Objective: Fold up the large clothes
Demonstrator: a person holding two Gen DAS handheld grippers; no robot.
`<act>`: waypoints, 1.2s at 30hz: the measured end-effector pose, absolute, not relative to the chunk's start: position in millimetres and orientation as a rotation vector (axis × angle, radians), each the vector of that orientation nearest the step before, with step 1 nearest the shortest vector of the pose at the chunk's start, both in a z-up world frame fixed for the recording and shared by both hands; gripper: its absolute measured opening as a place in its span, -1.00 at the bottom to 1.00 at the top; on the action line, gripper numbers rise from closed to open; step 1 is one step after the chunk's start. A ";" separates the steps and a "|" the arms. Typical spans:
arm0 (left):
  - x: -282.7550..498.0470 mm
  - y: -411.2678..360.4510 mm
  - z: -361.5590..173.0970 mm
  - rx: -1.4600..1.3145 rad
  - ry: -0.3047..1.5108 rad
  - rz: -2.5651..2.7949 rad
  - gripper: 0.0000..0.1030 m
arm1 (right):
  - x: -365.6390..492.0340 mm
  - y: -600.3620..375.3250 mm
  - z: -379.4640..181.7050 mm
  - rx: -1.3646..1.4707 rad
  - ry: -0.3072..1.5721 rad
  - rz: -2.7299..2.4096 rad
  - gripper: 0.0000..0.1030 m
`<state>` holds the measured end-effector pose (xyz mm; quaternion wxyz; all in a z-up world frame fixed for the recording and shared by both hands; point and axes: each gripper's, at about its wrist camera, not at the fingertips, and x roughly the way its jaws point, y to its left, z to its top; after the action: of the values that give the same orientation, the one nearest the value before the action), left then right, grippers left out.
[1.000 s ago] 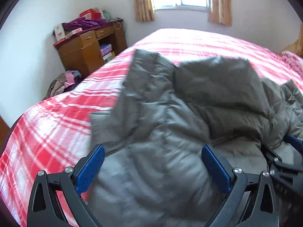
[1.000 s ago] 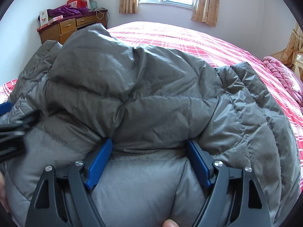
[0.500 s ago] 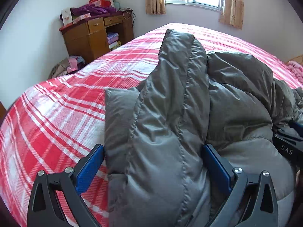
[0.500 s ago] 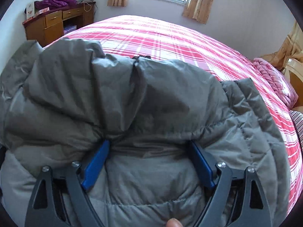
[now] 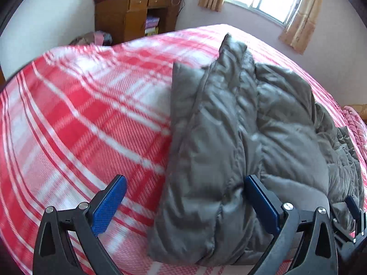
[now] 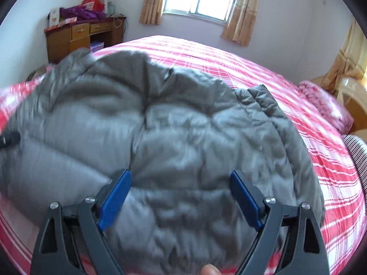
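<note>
Lying bunched on plaid bed (image 5: pixel 80 119), grey jacket (image 6: pixel 183 137) w/ both grippers spread.

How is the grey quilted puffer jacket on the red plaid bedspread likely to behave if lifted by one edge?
The grey quilted puffer jacket would probably sag and unfold, since it already lies in soft, bulging layers. Its puffy padding suggests it is light for its bulk. The sheeny fabric may slide over the red plaid bedspread.
</note>
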<state>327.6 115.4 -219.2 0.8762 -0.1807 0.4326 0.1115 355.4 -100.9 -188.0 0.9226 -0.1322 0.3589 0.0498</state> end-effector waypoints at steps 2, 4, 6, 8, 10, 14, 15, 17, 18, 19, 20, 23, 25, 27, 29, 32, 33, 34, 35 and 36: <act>326.3 109.6 -220.7 -0.354 0.882 0.247 0.98 | 352.9 -98.7 -196.7 -0.295 0.717 0.091 0.75; 327.6 107.4 -221.7 -0.353 0.878 0.239 0.98 | 356.4 -103.6 -201.8 -0.285 0.726 0.094 0.77; 330.9 109.4 -222.8 -0.352 0.873 0.237 0.98 | 361.6 -105.9 -204.8 -0.282 0.744 0.097 0.78; 337.1 108.0 -224.3 -0.333 0.876 0.239 0.98 | 361.0 -106.3 -204.9 -0.280 0.746 0.099 0.79; 338.8 108.4 -226.5 -0.330 0.876 0.239 0.98 | 359.3 -106.9 -206.1 -0.285 0.737 0.094 0.79; 338.7 105.0 -225.8 -0.329 0.869 0.197 0.85 | 358.3 -106.4 -207.4 -0.289 0.725 0.089 0.79; 338.1 103.7 -224.3 -0.331 0.864 0.170 0.68 | 358.3 -106.6 -207.3 -0.288 0.723 0.088 0.79; 337.5 104.4 -222.3 -0.340 0.859 0.133 0.53 | 358.4 -105.6 -206.9 -0.289 0.723 0.088 0.79; 336.8 106.1 -222.0 -0.347 0.860 0.137 0.51 | 358.1 -105.9 -207.1 -0.288 0.723 0.089 0.79; 335.9 108.4 -221.7 -0.363 0.858 0.142 0.51 | 358.5 -105.9 -206.8 -0.288 0.723 0.090 0.79; 334.6 111.8 -221.5 -0.379 0.850 0.151 0.52 | 357.9 -105.6 -206.9 -0.286 0.722 0.091 0.79; 334.8 115.6 -222.6 -0.391 0.844 0.172 0.57 | 356.6 -104.7 -206.9 -0.286 0.719 0.092 0.79; 337.0 114.2 -223.2 -0.397 0.844 0.177 0.64 | 357.1 -105.5 -206.6 -0.283 0.719 0.093 0.79; 341.1 111.4 -223.9 -0.388 0.839 0.175 0.68 | 356.5 -104.8 -206.7 -0.287 0.717 0.091 0.79; 343.9 110.5 -224.0 -0.392 0.817 0.117 0.18 | 356.0 -105.4 -206.4 -0.286 0.716 0.091 0.79; 340.7 113.9 -217.5 -0.427 0.812 0.003 -0.75 | 356.5 -106.0 -206.3 -0.284 0.717 0.094 0.79; 338.1 115.6 -213.6 -0.424 0.805 -0.006 -0.82 | 356.7 -105.8 -205.8 -0.286 0.718 0.093 0.79; 333.7 119.3 -208.3 -0.428 0.793 -0.014 -0.83 | 356.6 -105.1 -205.5 -0.292 0.718 0.090 0.79; 328.2 124.0 -202.0 -0.437 0.778 -0.025 -0.84 | 356.3 -104.1 -205.1 -0.299 0.718 0.087 0.79; 322.1 127.8 -196.0 -0.447 0.767 -0.037 -0.85 | 356.1 -103.1 -204.7 -0.305 0.721 0.082 0.79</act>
<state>322.1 127.8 -196.0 0.9029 -0.2162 0.3710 -0.0179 356.1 -103.1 -204.7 0.9236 -0.1485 0.3512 0.0398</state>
